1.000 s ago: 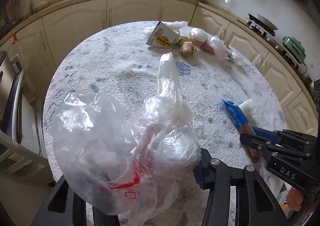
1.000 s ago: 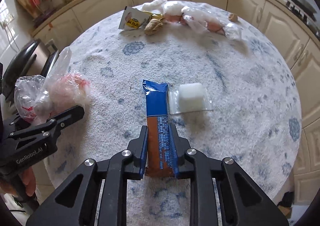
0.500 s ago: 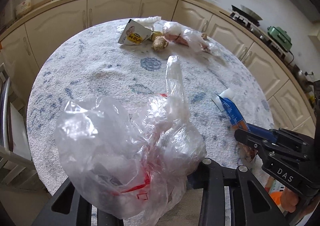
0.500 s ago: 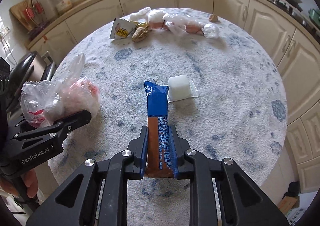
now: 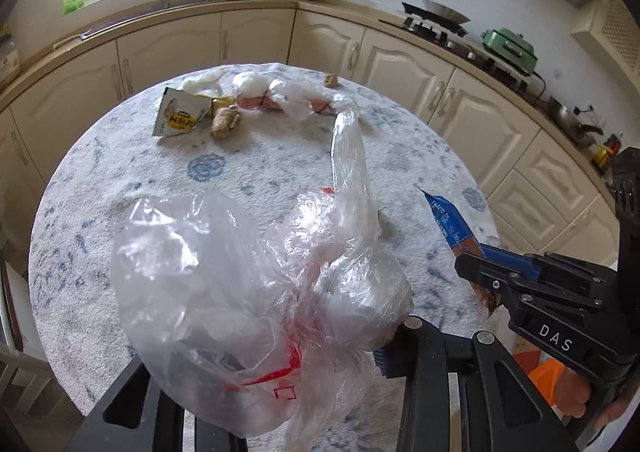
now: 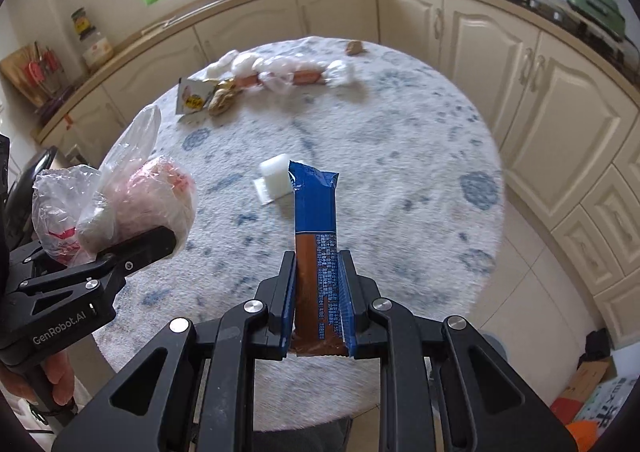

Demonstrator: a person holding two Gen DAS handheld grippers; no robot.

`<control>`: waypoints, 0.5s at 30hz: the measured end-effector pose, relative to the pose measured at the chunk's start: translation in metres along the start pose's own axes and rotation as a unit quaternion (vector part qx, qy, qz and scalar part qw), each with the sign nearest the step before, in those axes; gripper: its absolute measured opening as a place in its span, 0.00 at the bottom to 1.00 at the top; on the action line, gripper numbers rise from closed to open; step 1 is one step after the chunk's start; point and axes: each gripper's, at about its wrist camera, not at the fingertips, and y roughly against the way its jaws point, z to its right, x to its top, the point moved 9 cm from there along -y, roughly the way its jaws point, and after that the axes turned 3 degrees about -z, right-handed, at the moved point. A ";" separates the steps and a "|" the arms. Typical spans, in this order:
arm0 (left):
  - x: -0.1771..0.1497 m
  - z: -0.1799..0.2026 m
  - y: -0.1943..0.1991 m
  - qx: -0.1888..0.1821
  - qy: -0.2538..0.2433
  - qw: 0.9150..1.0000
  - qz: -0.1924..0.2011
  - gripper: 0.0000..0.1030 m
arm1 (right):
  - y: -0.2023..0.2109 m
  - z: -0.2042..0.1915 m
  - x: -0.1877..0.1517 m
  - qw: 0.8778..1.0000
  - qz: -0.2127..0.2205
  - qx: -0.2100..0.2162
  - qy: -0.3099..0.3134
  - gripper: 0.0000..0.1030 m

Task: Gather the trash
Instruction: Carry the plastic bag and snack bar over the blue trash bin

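Right wrist view: blue and brown snack wrapper [image 6: 316, 248], flat, stiff foil, standing upright and lifted clear of the round table [image 6: 400, 156]; the right gripper [image 6: 317, 292] is pressed together on its lower half, jaws pinching both edges. Left wrist view: crumpled clear plastic bag [image 5: 256, 292] with red print, bulky, one loose handle sticking up; the left gripper [image 5: 280, 392] clamps it low down, though the pads are hidden behind the film, so the grip is judged from the bag hanging off the table. The left jaws have just been closing on the bag. Both items are held in the air above the near edge of the table. Risk: the bag is slick and caught only by a bunched fold, so a quick swing could let it slide out; the wrapper is held low and may flop or twist free if it brushes anything. Remaining on the table: white block on a clear film [image 6: 276, 176] just behind the wrapper; at the far side a torn yellow-and-white packet [image 6: 194, 98], a brown lump [image 6: 224, 98] beside it, a row of clear wraps with pinkish contents [image 6: 288, 72], and a small brown scrap [image 6: 354, 47]. Nothing stands between the grippers and these; no bin is in sight.
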 end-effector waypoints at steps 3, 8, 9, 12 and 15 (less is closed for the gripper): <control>0.005 0.023 -0.005 -0.013 -0.023 1.000 -0.001 0.33 | 0.010 0.023 -0.006 1.000 0.007 -0.011 -0.025 0.19; 0.011 0.075 -0.020 -0.042 -0.071 0.997 -0.007 0.33 | 0.029 0.070 -0.025 0.997 0.017 -0.033 -0.074 0.19; 0.011 0.086 -0.024 -0.048 -0.081 0.996 -0.010 0.33 | 0.034 0.078 -0.029 0.996 0.019 -0.035 -0.083 0.19; 0.013 0.118 -0.038 -0.067 -0.113 0.991 -0.022 0.33 | 0.048 0.110 -0.046 0.991 0.025 -0.050 -0.120 0.19; 0.012 0.153 -0.054 -0.084 -0.143 0.986 -0.035 0.33 | 0.063 0.145 -0.065 0.984 0.030 -0.071 -0.160 0.19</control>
